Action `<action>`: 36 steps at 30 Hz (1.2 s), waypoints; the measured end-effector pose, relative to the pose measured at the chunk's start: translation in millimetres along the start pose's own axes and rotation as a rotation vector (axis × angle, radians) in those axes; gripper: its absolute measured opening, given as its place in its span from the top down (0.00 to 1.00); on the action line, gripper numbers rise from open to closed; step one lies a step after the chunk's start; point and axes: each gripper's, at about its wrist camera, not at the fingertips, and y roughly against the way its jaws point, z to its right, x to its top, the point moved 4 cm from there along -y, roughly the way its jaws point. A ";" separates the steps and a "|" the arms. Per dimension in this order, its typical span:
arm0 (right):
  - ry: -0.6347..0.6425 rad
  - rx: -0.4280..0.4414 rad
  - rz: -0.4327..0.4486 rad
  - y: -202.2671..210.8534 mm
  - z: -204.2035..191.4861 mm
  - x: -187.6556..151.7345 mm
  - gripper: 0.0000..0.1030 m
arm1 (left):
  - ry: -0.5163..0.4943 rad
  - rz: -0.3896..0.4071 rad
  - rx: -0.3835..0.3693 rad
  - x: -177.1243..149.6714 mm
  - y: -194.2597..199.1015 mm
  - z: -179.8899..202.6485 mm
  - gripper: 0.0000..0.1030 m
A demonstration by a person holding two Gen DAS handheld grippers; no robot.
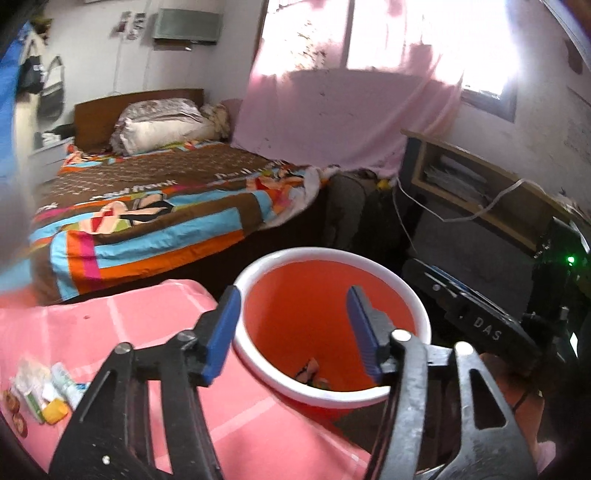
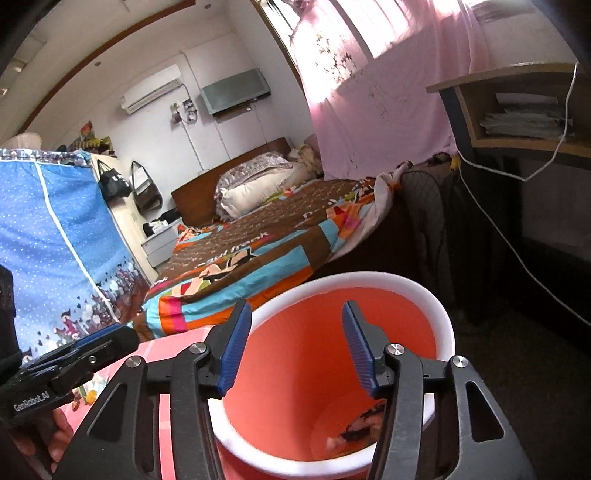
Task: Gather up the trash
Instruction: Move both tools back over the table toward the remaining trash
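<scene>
Both grippers, left [image 1: 291, 328] and right [image 2: 295, 347], hover over the bin [image 1: 421, 314], jaws apart and empty. Scraps lie inside; wrappers [image 1: 40, 391] at 8 o'clock on the table [image 1: 147, 325] remain.

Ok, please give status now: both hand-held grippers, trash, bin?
Left hand-held gripper open, empty. Right hand-held gripper open, empty, over orange bin. Wrappers remain on pink table. Nothing blocking.

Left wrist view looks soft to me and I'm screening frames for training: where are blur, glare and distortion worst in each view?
Left wrist view: window blown out, left edge smeared by a blurred near shape, wrappers soft. Right wrist view: sharper; glare on the curtain, ceiling bowed by fisheye, desk side dark.
</scene>
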 end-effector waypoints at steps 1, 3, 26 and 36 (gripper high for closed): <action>0.012 0.002 0.014 2.4 -3.3 0.5 0.46 | 0.009 0.015 0.012 -0.7 4.3 -3.2 0.24; 0.037 0.014 0.043 5.6 -10.0 2.8 0.29 | 0.042 0.057 0.049 -1.3 17.0 -12.7 0.15; 0.305 0.206 0.390 64.7 -139.6 -6.8 0.00 | 0.155 0.437 0.545 -47.1 175.7 -107.9 0.00; 0.452 0.302 0.430 72.4 -198.6 -34.2 0.00 | 0.181 0.476 0.667 -74.4 227.8 -141.9 0.00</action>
